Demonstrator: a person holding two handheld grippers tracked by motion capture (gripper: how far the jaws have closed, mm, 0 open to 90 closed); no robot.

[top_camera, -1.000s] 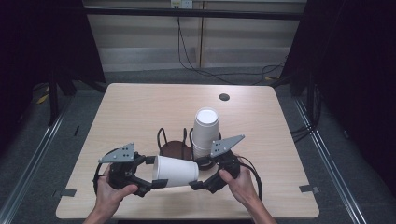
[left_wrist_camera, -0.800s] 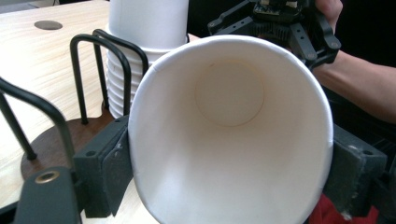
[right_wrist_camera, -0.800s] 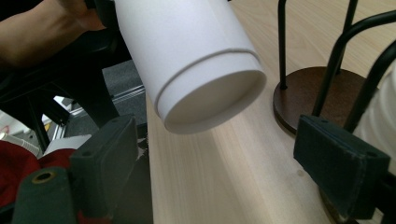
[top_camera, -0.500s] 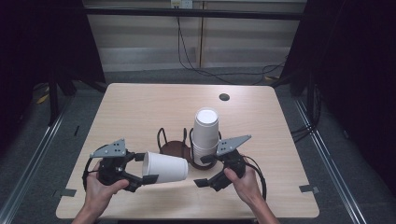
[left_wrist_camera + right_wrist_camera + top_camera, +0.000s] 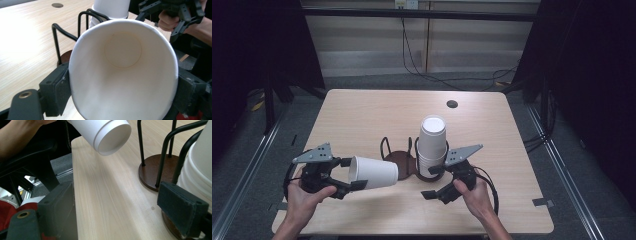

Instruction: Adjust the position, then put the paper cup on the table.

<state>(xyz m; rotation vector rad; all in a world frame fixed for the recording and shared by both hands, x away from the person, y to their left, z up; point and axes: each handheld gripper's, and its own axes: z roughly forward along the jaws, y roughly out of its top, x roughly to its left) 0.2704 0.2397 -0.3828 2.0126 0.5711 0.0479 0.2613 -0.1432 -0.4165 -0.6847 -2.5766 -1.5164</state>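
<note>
We hold a white paper cup (image 5: 373, 172) on its side in the left tool (image 5: 343, 174), above the worktop (image 5: 362, 115) at about 7 o'clock from the wire holder (image 5: 401, 157). The two pads pinch the cup near its open rim, one on each side, and in the left gripper view the rim (image 5: 123, 67) bows slightly out of round under them. From that we judge the cup very light and thin-walled: it dents easily, and its smooth wall can slip if the pinch loosens. The stiffer spot is the rolled rim or the base ring, so a gentle hold there suits it best. The right tool (image 5: 438, 182) stands open, gripping nothing, at 5 o'clock of the cup stack (image 5: 432, 145) that sits in the holder's right ring.
</note>
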